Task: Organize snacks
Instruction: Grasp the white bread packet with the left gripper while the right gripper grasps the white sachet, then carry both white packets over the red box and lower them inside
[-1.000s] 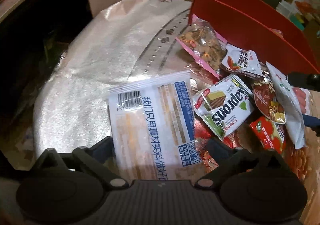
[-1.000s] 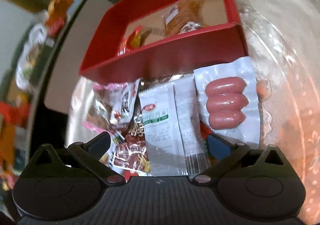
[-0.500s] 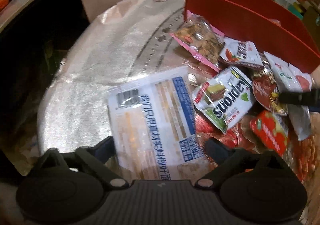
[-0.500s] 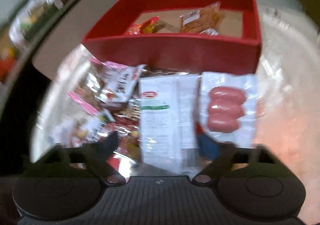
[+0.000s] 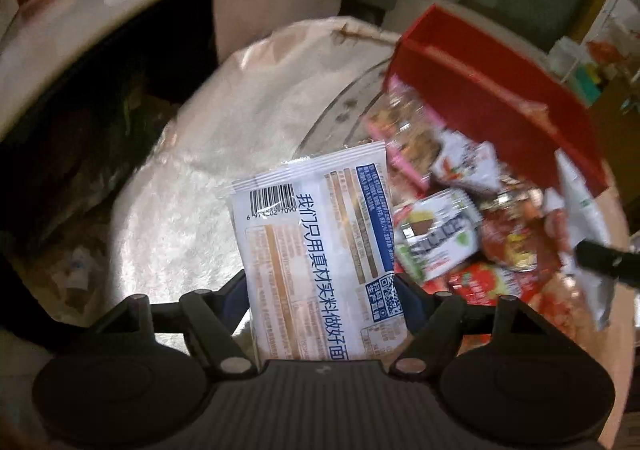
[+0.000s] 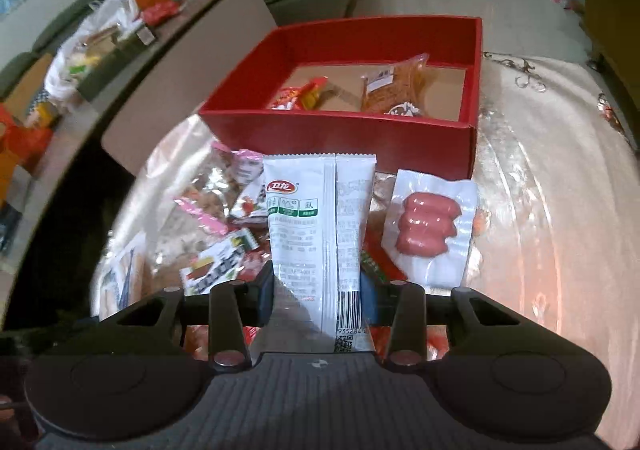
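Now, with the left gripper [image 5: 322, 292] fingers clamped on the white-and-blue noodle packet [image 5: 320, 234] and the right gripper [image 6: 318, 292] fingers pinching the white-and-green snack sachet [image 6: 316, 226], carry both level over the red cardboard box's [image 6: 340, 137] near wall before releasing.

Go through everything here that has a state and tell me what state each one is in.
left gripper: shut on the blue-and-white packet, lifted
right gripper: shut on the white-and-green packet, lifted
red box: open, two snacks inside
sausage pack: sealed, lying flat on the table
wafer packet: lying in the pile

Snack-strewn table [image 6: 560, 177], red box [image 6: 360, 133]
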